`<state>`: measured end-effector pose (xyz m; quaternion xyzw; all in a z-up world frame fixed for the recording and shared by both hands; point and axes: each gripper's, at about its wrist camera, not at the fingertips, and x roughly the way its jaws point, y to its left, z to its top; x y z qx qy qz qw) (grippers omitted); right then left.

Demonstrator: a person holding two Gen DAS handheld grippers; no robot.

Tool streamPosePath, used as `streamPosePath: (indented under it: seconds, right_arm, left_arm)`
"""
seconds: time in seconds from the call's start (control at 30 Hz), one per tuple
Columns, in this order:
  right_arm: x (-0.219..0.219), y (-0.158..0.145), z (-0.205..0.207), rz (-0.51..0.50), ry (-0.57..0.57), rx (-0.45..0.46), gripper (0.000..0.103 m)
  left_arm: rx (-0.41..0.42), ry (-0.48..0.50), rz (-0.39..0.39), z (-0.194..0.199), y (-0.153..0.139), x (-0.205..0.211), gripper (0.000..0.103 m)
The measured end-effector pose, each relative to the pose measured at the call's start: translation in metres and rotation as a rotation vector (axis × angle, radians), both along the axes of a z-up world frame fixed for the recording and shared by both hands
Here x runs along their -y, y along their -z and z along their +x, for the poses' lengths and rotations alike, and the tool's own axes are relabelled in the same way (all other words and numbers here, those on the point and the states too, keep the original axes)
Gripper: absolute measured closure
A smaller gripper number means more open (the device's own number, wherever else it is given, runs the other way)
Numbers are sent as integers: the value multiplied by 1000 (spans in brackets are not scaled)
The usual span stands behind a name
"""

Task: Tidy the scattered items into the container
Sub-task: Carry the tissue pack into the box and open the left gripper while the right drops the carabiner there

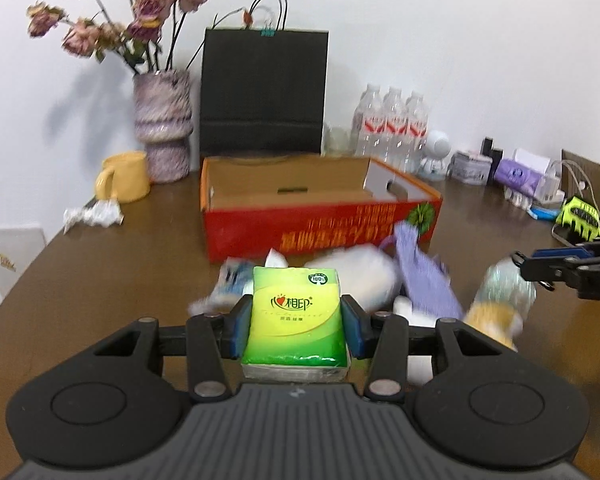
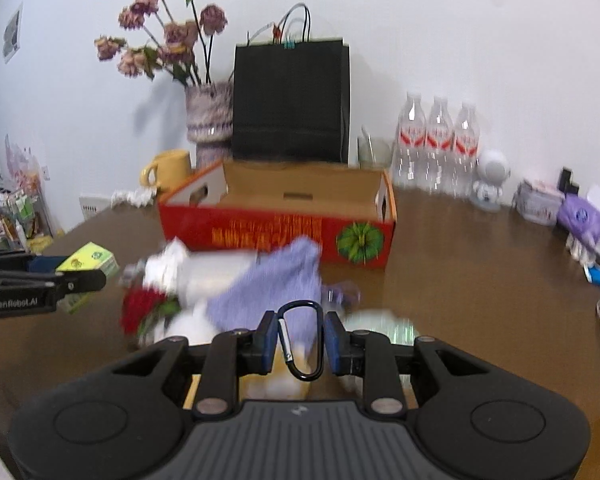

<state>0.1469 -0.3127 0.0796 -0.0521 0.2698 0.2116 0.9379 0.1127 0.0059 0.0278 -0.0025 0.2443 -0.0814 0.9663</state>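
My left gripper [image 1: 296, 322] is shut on a green tissue pack [image 1: 298, 312] and holds it above the table, short of the open red cardboard box [image 1: 320, 224]. It also shows at the left of the right wrist view [image 2: 82, 276], with the pack [image 2: 88, 262] in it. My right gripper [image 2: 301, 338] is shut on a black carabiner [image 2: 302, 340], above a blurred pile: a purple cloth [image 2: 276, 292], a white roll [image 2: 212, 274], a red item [image 2: 140, 308]. The box [image 2: 276, 228] stands behind the pile. The right gripper shows at the right edge of the left view [image 1: 540, 270].
Behind the box stand a black paper bag [image 1: 264, 92], a vase of dried flowers [image 1: 164, 124], a yellow mug [image 1: 124, 176], three water bottles [image 1: 392, 128] and a white robot figure [image 1: 436, 156]. Crumpled paper [image 1: 94, 216] lies left. Small items crowd the right back edge.
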Motion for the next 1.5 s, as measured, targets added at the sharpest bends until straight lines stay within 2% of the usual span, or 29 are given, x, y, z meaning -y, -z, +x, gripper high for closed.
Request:
streamPosePath:
  seconds: [0.27, 0.47, 0.7, 0.93, 0.97, 1.0, 1.03, 1.07, 1.1, 1.17, 1.2, 1.3, 1.5]
  right_arm:
    - [-31, -26, 78, 53, 7, 51, 79]
    - [-57, -23, 149, 93, 29, 37, 79]
    - [-79, 7, 222, 114, 52, -29, 79]
    - [-88, 35, 249, 66, 58, -96, 79]
    - [-88, 37, 250, 62, 59, -107, 79]
    - [-89, 39, 251, 56, 65, -120, 79]
    - [-90, 41, 252, 49, 71, -129, 77]
    - [-90, 43, 253, 43, 76, -137, 65]
    - [-90, 43, 253, 39, 86, -143, 41]
    - [-90, 43, 252, 23, 109, -138, 17]
    - [-91, 42, 252, 6, 121, -132, 11]
    - [-88, 41, 252, 4, 131, -138, 3]
    - [-88, 35, 250, 11, 125, -128, 2]
  left_arm:
    - [65, -32, -42, 79, -25, 7, 57]
    - [93, -103, -86, 144, -23, 6, 57]
    - [5, -117, -84, 214, 7, 9, 57]
    - [-56, -120, -39, 236, 28, 13, 56]
    - [-63, -124, -34, 236, 30, 13, 48]
    - [-70, -129, -32, 237, 30, 13, 33]
    - [-74, -134, -31, 236, 30, 13, 24]
    - [-73, -141, -29, 235, 30, 13, 8]
    - [-71, -153, -24, 234, 29, 13, 0]
    - [-62, -184, -3, 233, 25, 13, 0]
    - [-63, -191, 8, 233, 23, 12, 0]
    - [-64, -215, 20, 233, 20, 10, 0]
    - [-71, -216, 20, 234, 19, 9, 0]
